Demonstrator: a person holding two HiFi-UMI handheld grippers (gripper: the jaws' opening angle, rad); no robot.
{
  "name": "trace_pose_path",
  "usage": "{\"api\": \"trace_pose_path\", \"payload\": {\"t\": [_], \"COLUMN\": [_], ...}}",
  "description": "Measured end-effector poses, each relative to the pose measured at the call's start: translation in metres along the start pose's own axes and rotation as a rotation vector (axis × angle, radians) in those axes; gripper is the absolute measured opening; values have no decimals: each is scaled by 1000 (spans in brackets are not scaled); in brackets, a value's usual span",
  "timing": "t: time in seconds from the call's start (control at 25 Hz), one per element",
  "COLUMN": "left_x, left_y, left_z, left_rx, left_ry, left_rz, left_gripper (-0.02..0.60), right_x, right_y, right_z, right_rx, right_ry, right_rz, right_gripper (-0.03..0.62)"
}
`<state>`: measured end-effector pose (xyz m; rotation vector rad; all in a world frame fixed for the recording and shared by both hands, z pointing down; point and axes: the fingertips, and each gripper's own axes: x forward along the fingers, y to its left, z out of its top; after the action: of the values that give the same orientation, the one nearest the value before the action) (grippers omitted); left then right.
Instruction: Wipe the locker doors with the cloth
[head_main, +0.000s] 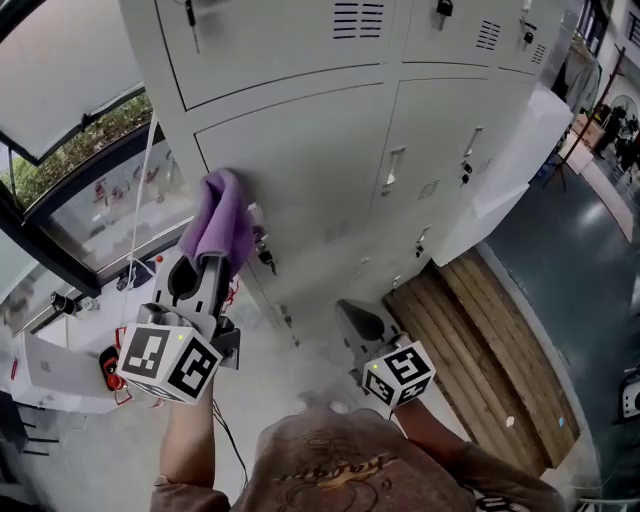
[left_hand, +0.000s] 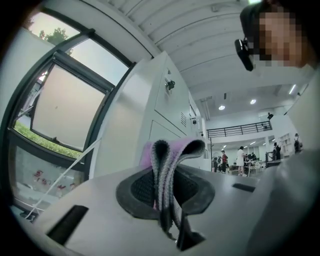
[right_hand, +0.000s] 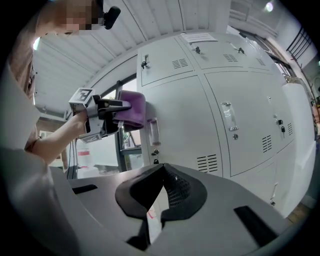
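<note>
Purple cloth (head_main: 222, 225) pinched in left gripper (head_main: 208, 270), pressed to lower-left locker door (head_main: 320, 160).
Folded over, bunched at door's upper left corner, touching the panel just beside pull handle (right_hand: 153, 131); keyed lock (right_hand: 155, 151) right below the handle. Left jaws clamped on the folds, w/ grey-and-purple edges poking out past the pads in left gripper view. Right gripper (head_main: 358, 322) held lower, well apart from cloth, aimed at the locker bank; jaws pressed together at the tips, nothing between. More grey doors w/ vent slots above & to the right. Window (head_main: 90, 170) off to left of the lockers; wooden platform (head_main: 480, 340) on floor at right.
</note>
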<state>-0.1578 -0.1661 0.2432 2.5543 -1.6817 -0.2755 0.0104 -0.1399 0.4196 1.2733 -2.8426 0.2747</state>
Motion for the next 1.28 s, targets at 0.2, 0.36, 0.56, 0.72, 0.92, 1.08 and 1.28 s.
{"api": "trace_pose_path", "payload": {"t": [0.2, 0.36, 0.56, 0.72, 0.92, 1.08, 1.28], "left_x": [-29, -38, -30, -17, 1, 15, 33], "left_y": [16, 22, 29, 30, 33, 34, 29], "left_z": [-2, -9, -21, -29, -40, -45, -49], "left_rx": [3, 24, 42, 55, 75, 68, 35], "left_ry": [6, 24, 46, 59, 59, 59, 61], "left_rz": [63, 92, 117, 116, 113, 107, 66], "left_gripper": [46, 46, 46, 46, 46, 46, 46], "right_x": [8, 7, 4, 2, -1, 0, 1], "right_y": [8, 5, 0, -5, -11, -12, -14], "right_z": [1, 0, -1, 1, 1, 1, 2], "right_rx": [0, 4, 10, 17, 31, 31, 33], "right_ry": [0, 1, 0, -5, -9, -11, -11], "right_rz": [33, 31, 20, 5, -14, -21, -31], "right_gripper": [-2, -2, -2, -2, -2, -2, -2]}}
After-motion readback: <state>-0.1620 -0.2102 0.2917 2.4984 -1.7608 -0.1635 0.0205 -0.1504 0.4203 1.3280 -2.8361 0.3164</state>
